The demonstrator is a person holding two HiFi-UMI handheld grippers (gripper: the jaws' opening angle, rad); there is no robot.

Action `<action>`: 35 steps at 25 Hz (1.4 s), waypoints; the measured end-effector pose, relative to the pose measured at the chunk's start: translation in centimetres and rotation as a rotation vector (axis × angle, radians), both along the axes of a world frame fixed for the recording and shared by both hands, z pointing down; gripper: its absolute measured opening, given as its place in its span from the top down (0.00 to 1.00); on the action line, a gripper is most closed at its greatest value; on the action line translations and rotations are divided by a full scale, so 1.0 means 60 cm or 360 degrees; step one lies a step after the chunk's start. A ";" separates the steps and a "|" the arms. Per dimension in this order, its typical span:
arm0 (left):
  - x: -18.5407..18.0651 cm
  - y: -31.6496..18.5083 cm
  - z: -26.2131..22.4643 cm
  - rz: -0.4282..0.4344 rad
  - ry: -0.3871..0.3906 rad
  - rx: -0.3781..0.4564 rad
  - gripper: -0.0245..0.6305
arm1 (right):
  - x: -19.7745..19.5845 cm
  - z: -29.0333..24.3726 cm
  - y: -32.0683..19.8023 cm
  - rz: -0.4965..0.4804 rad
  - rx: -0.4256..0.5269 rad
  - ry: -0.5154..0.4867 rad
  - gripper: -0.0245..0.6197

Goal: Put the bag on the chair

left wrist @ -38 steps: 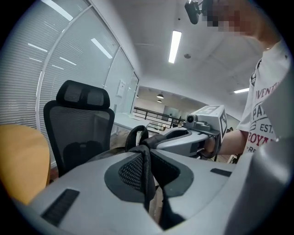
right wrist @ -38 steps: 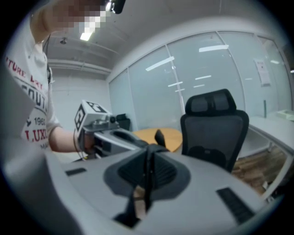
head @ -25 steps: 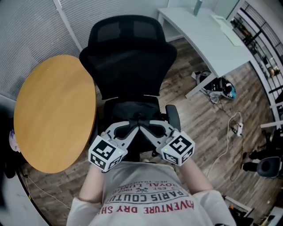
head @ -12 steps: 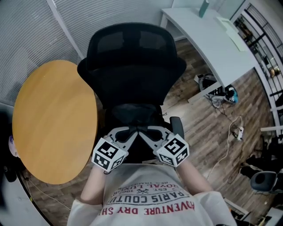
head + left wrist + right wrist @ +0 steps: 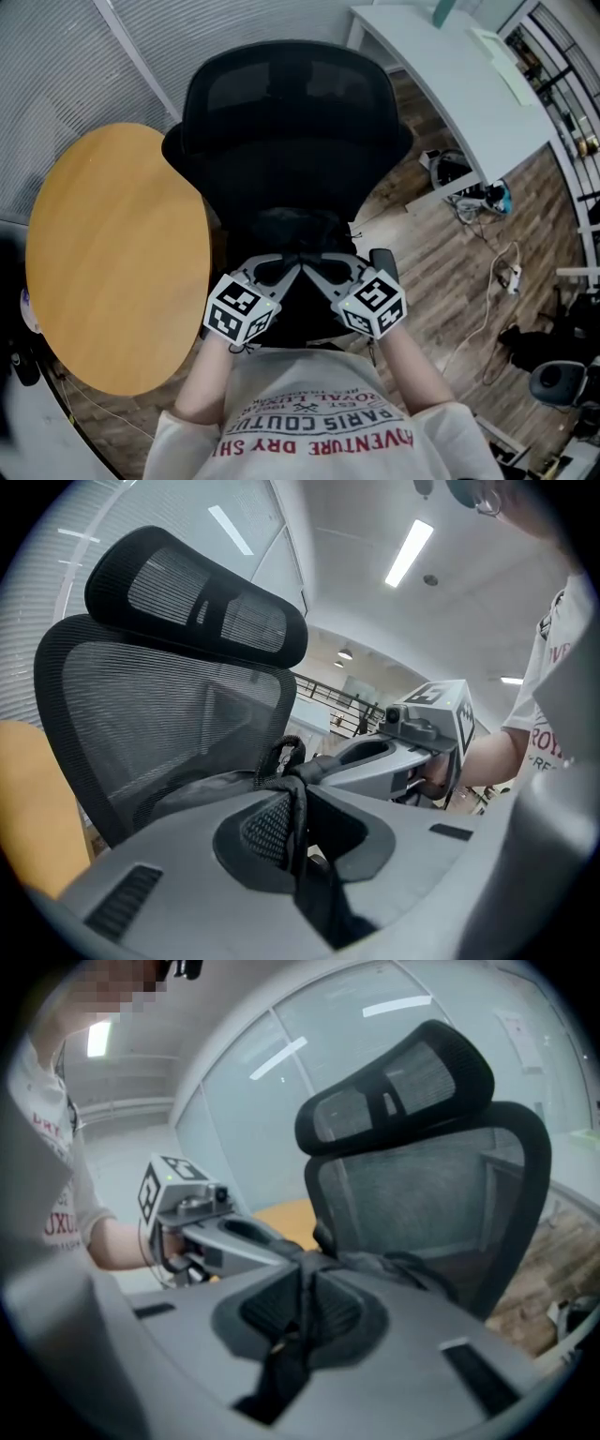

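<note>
The left tongs [image 5: 287, 273] and the right tongs [image 5: 315, 272] meet tip to tip in the middle of the head view, angled in from 7 and 5 o'clock like a shallow V; each is narrowed onto a black strap [image 5: 298, 810] of the bag, which runs down between its pads, so both sets of jaws stand nearly together with only the webbing between them; in the right gripper view the same kind of strap is pinched the same way, and the other tongs' marker cube shows at 9 o'clock.

The chair [image 5: 291, 122], black with a mesh back and headrest, fills the head view at 12 o'clock from the tongs, its back facing the person; the wooden floor [image 5: 422, 244] spreads out at 3 o'clock; a round wooden surface [image 5: 112, 253] lies at 9 o'clock, just beside the chair; a white surface [image 5: 450, 75] runs across the corner at 1 to 2 o'clock, well apart from the tongs.

The bag [image 5: 295, 232], dark and soft, sits over the chair's seat directly at 12 o'clock from the jaw tips, in front of the mesh back; whether its underside rests on the seat I cannot tell; the person's printed shirt [image 5: 309, 422] shows at 6 o'clock; a white power strip [image 5: 511, 277] with its cable lies on the floor at 3 o'clock.
</note>
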State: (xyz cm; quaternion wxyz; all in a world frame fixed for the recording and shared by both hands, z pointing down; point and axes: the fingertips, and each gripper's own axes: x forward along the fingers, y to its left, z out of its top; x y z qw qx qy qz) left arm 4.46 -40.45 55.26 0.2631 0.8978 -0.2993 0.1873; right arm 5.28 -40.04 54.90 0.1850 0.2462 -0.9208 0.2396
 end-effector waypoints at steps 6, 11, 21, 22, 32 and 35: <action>0.000 -0.014 0.024 -0.0019 0.0079 -0.0021 0.87 | 0.002 0.025 -0.014 0.0059 -0.0015 0.0058 0.87; 0.003 -0.014 0.068 -0.0041 0.0065 -0.0128 0.86 | 0.013 0.066 -0.016 0.0130 -0.0075 0.0149 0.86; -0.003 -0.008 0.141 0.0018 -0.0180 -0.0092 0.86 | 0.040 0.156 0.000 0.0133 -0.0121 0.0405 0.84; -0.004 -0.010 0.146 -0.0011 -0.0169 -0.0098 0.85 | 0.041 0.161 -0.002 0.0163 -0.0140 0.0399 0.83; -0.038 -0.037 0.125 -0.0380 0.0130 -0.0026 0.57 | 0.071 0.141 -0.027 0.0472 -0.0029 0.0481 0.59; -0.040 -0.032 0.107 -0.0376 0.0108 0.0046 0.57 | 0.085 0.115 -0.026 0.0532 0.0091 0.0473 0.59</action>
